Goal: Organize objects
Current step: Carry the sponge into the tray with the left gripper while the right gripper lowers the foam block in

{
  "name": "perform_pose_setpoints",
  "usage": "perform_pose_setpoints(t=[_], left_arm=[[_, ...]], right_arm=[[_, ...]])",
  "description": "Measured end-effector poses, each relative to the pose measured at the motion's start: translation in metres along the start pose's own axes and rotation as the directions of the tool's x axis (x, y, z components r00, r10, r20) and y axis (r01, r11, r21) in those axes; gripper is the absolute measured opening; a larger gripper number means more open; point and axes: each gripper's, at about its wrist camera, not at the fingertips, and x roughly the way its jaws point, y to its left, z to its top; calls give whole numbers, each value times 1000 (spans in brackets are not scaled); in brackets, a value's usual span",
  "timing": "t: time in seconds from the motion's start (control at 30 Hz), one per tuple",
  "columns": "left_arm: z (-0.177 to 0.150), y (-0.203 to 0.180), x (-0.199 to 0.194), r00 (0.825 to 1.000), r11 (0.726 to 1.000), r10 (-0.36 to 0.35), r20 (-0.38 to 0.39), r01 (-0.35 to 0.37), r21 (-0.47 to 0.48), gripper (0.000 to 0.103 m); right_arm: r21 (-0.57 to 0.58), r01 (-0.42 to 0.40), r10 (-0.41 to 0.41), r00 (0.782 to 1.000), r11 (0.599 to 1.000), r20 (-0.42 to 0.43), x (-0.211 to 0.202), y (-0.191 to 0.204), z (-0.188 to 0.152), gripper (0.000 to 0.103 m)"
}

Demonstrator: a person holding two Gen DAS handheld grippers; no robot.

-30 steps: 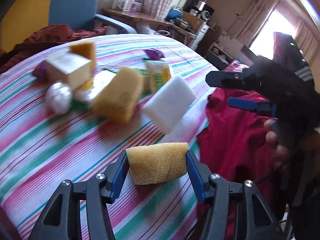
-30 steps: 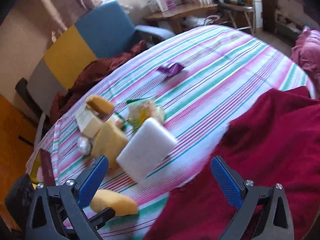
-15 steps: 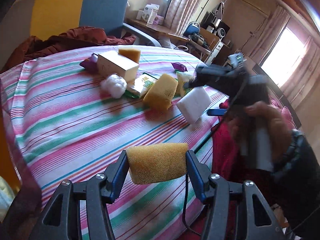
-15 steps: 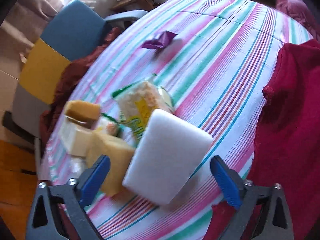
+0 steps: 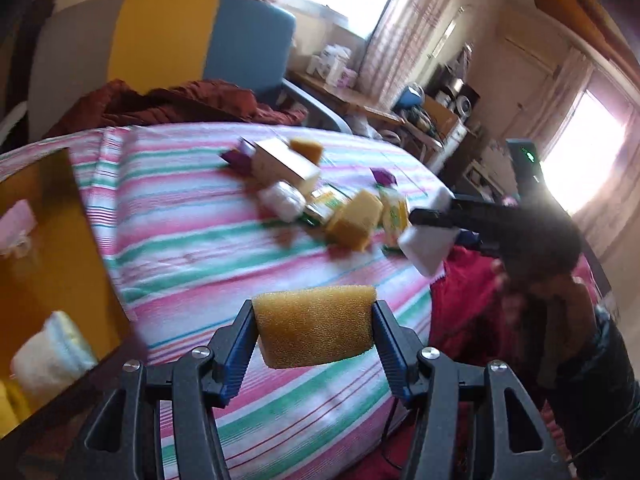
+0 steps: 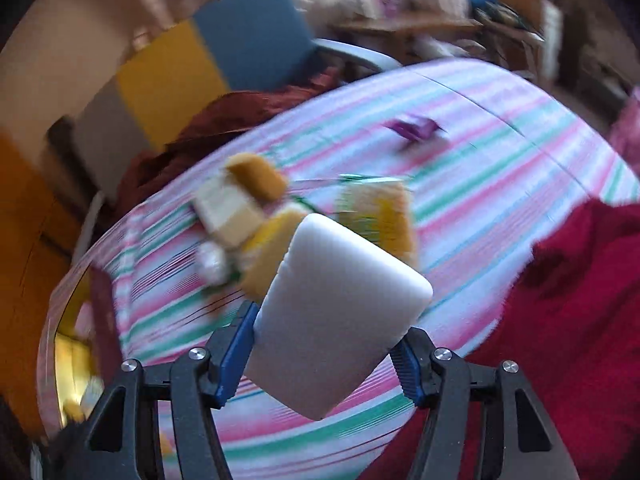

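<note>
Left claw [image 5: 314,330] is gripping the yellow-brown rectangular foam sponge [image 5: 314,326] across its ends, blue pads pressed into both sides, and I'm holding it in the air above the pink, green and white striped cloth [image 5: 192,240] covering the worktop.

Right claw [image 6: 326,354] is closing on the white rounded foam block [image 6: 336,320]. The block is sitting between the pads, tilted, with one corner hanging below the jaws.

Risks from here:
- White block is caught skewed and near one end. If the jaws are biting on a corner, I'm expecting it to pivot or squirt out; foam compresses unevenly.
- Right view is heavily blurred, so the hand is moving fast while the grip is only forming. Lifting early could drop the block onto the pile.
- The pile just behind it, the cream cardboard box [image 6: 230,216], the yellow sponge wedge [image 6: 266,256] and the green-yellow packet [image 6: 376,216], is close enough to get knocked or dragged.
- The orange open box [image 5: 44,280] at the worktop's left edge looks like the drop-off, my guess only. Its near wall could be clipped by the sponge in the left claw.
</note>
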Motion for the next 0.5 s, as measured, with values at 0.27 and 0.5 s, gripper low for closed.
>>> perform_pose_setpoints(t=[0.27,0.5], left_arm=[[-4,40,-60,986,987,121,114,-107,-120,57],[-20,92,-117,948,942,256,187,-201,-269,57]], right_arm=[[-276,-163,163,986,947,-24,-7,102,-20,64],[-455,-273,248,962,848,-114,5,188,-51,64]])
